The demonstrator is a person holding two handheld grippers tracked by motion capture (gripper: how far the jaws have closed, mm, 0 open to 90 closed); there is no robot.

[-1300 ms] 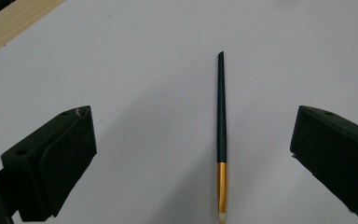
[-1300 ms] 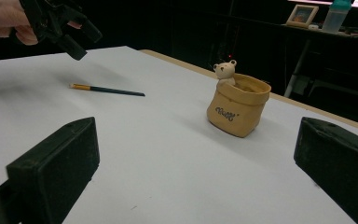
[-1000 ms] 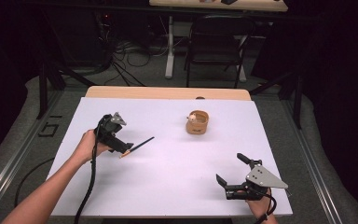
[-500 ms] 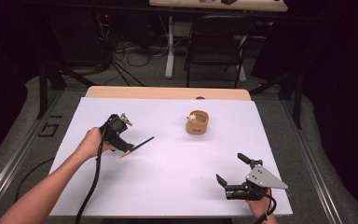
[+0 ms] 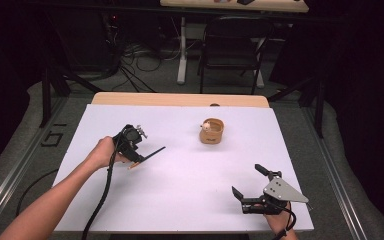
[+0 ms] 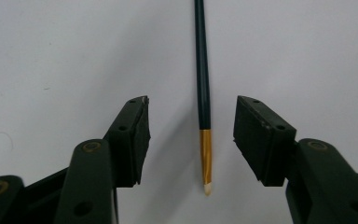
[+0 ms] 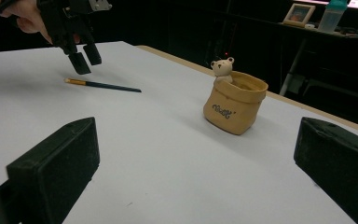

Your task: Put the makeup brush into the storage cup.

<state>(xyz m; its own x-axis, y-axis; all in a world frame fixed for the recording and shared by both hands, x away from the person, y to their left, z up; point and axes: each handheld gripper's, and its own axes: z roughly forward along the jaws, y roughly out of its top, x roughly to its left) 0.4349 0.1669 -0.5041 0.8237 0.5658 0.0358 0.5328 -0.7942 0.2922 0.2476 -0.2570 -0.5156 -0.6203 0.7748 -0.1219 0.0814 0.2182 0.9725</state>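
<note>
Since the earlier frames our left claw (image 5: 139, 161) has swung its nose down over the brush and its jaws have just been closing; the brush, the pouch and our right claw lie where they lay. Starting at the left of the white bench (image 5: 180, 200), at about nine o'clock, we hold that left claw tipped down over the slim paintbrush (image 6: 203, 93), and in the left gripper view the dark handle runs straight up the middle with its gold ferrule and pale tip between the two pads (image 6: 133, 140). Bare bench shows on both sides of the brush, so the jaws are half drawn in but not yet pressing: spread around the brush, pinching nothing. The brush itself lies flat on the bench, handle aimed toward two o'clock. Moving right, past the centre at roughly one o'clock, the tan pouch-shaped holder (image 5: 212, 132) with a small bear (image 7: 223, 67) at its rim stands upright and, as far as we can see, with nothing in it, well apart from the brush. At about five o'clock, near the front edge, our right claw (image 5: 250, 184) rests with its jaws wide and nothing between them. We judge the work barely begun: the approach and lining-up are done, while the pinch, the lift and, we guess, the carry to the holder all remain.
</note>
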